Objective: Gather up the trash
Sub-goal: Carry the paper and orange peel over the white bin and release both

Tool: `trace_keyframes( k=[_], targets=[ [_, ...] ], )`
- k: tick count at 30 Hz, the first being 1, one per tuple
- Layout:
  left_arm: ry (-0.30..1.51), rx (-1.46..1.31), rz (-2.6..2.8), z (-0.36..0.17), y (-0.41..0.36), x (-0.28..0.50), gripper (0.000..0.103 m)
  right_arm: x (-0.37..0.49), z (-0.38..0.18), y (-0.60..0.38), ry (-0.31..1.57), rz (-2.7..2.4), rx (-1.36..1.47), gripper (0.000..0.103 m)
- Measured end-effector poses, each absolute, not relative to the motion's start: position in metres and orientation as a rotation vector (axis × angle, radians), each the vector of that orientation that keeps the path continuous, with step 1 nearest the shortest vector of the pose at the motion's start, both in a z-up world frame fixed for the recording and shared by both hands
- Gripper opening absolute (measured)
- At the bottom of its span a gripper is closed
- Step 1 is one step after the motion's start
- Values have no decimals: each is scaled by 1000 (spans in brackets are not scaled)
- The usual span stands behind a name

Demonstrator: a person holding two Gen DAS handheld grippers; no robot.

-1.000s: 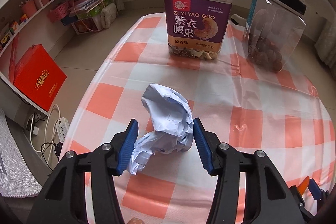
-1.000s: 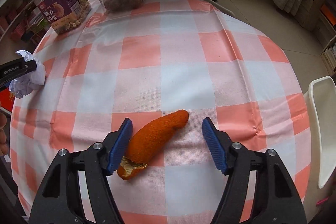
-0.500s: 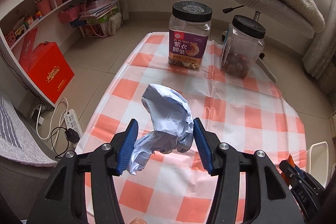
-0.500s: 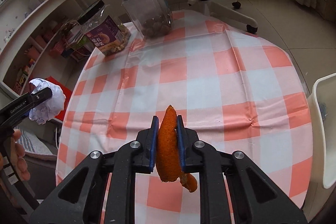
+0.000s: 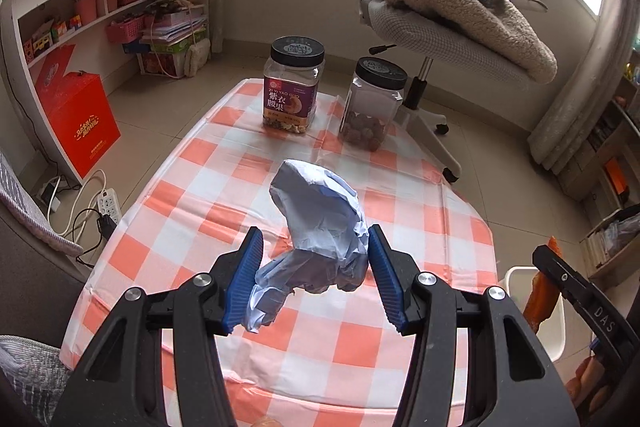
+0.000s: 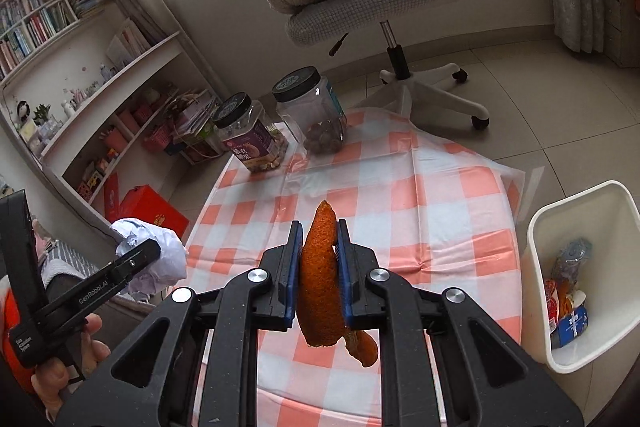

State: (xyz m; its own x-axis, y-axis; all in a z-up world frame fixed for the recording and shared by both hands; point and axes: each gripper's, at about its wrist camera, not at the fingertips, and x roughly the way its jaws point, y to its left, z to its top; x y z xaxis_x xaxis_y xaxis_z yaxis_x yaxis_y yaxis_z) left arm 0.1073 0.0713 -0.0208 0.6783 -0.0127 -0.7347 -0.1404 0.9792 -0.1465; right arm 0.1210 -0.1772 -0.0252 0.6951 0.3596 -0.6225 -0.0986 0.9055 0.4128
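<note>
My left gripper (image 5: pixel 316 271) is shut on a crumpled ball of white paper (image 5: pixel 320 227) and holds it high above the checked table (image 5: pixel 400 223). From the right wrist view the same paper ball (image 6: pixel 154 251) shows at the left, in the left gripper (image 6: pixel 136 263) held by a hand (image 6: pixel 68 363). My right gripper (image 6: pixel 318 267) is shut on a long strip of orange peel (image 6: pixel 320 279), upright between the blue pads and lifted off the table (image 6: pixel 400 203). That peel (image 5: pixel 542 295) also shows at the right edge of the left wrist view.
A white bin (image 6: pixel 580 211) with wrappers inside stands on the floor right of the table. Two black-lidded jars (image 5: pixel 294 87) (image 5: pixel 372 105) stand at the table's far end. Behind them is an office chair (image 5: pixel 432 39) with a blanket. Shelves and a red box (image 5: pixel 76 115) line the left.
Both grippers rose well above the table with their loads. The right gripper closed on the orange peel, which lay between its open jaws a second ago, and lifted it.
</note>
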Motion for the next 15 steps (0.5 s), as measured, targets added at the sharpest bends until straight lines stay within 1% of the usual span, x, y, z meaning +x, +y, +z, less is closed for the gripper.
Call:
trace_keyframes(
  k=[4,7,15],
  targets=[
    [845,-169,12,-27,41,105,53,110,-17,-197,733,229,343,15],
    [811,-139,-24,-20,21,105,53,104,-14,-214,717,190,324,15],
    [812,-143,-95,-21,-23,115,53,91,-8,-290,676,53,360,15]
  ],
)
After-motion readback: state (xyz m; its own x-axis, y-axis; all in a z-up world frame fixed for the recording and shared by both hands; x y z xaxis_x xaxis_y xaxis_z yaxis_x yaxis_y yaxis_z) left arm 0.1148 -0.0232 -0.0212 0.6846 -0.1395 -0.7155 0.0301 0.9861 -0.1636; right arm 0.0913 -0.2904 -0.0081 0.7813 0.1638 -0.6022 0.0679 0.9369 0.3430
